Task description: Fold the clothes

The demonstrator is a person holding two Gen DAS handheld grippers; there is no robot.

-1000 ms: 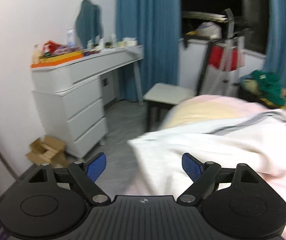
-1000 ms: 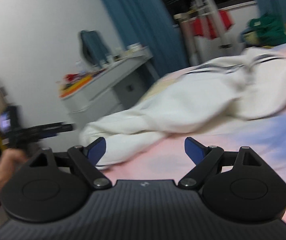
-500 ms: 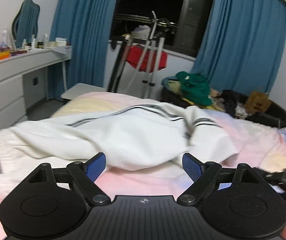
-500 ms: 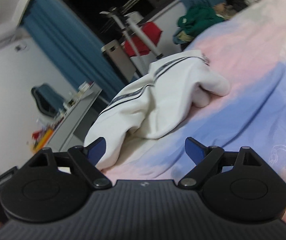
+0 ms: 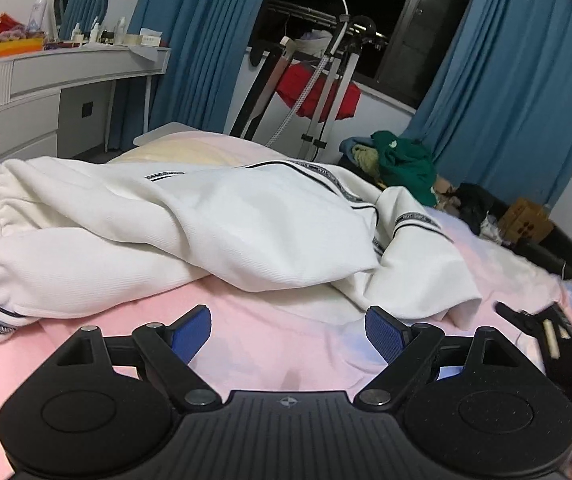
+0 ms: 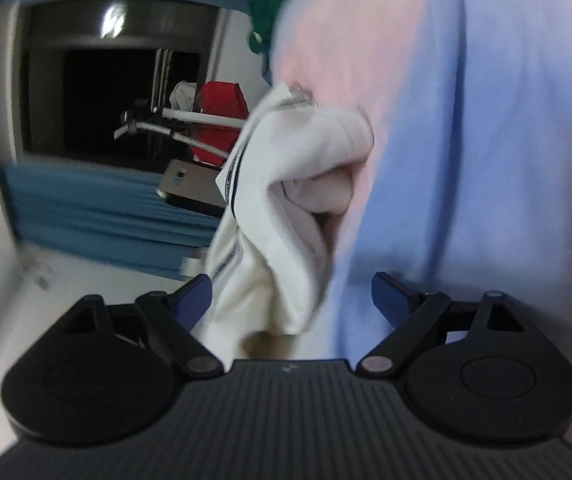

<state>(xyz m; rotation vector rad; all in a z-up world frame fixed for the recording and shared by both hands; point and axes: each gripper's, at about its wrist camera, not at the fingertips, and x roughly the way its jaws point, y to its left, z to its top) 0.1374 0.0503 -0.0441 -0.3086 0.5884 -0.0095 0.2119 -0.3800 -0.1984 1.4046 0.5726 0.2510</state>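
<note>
A white pair of trousers with dark side stripes [image 5: 214, 224] lies crumpled across a pink and blue bed sheet [image 5: 278, 344]. My left gripper [image 5: 288, 334] is open and empty, just short of the near edge of the garment. My right gripper [image 6: 292, 298] is open and rolled onto its side; one end of the white garment [image 6: 286, 216] lies between and beyond its fingers, not clamped. The right gripper also shows at the right edge of the left wrist view [image 5: 546, 340].
A white dressing table [image 5: 46, 88] with clutter stands to the left. A clothes rack with red cloth [image 5: 318, 88] and blue curtains [image 5: 506, 100] stand behind the bed. A pile of green clothes [image 5: 402, 164] and a cardboard box [image 5: 526, 220] lie at the far right.
The left gripper swung right from the dressing table to face the garment and moved closer. The right gripper rolled sideways and closed in on the garment's end. Both stayed open.
</note>
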